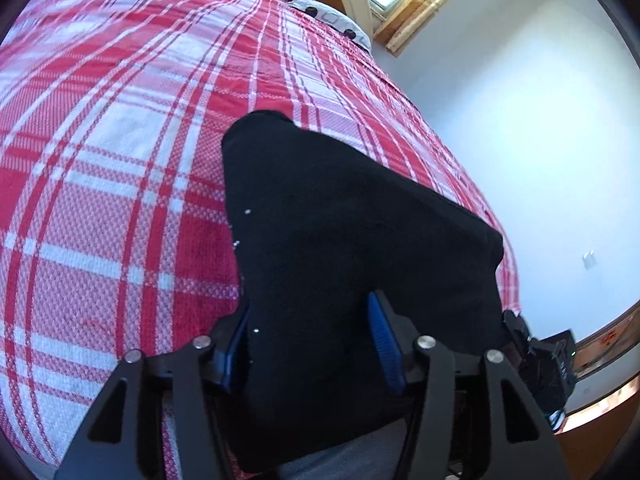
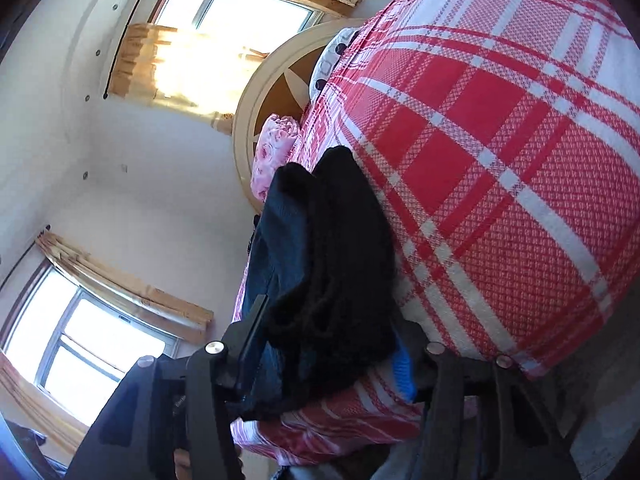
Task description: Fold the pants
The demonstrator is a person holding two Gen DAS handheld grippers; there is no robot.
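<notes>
The black pants (image 1: 340,220) lie folded into a thick pad on the red and white checked bed cover (image 1: 120,140), near its right edge. My left gripper (image 1: 310,344) straddles their near end. The cloth fills the gap between the blue pads (image 1: 386,344), but the pad face shows bare and the jaws stand apart. In the right wrist view the pants (image 2: 344,240) are a bunched bundle at the bed's edge. My right gripper (image 2: 328,356) has this bundle pinched between its fingers. The right gripper (image 1: 536,352) also shows at the pants' right corner.
A pink flowered pillow (image 2: 272,152) and a spotted white pillow (image 1: 336,20) lie by the round headboard (image 2: 260,92). White wall (image 1: 520,140) runs close along the bed's right side. Two curtained windows (image 2: 224,32) are on the walls.
</notes>
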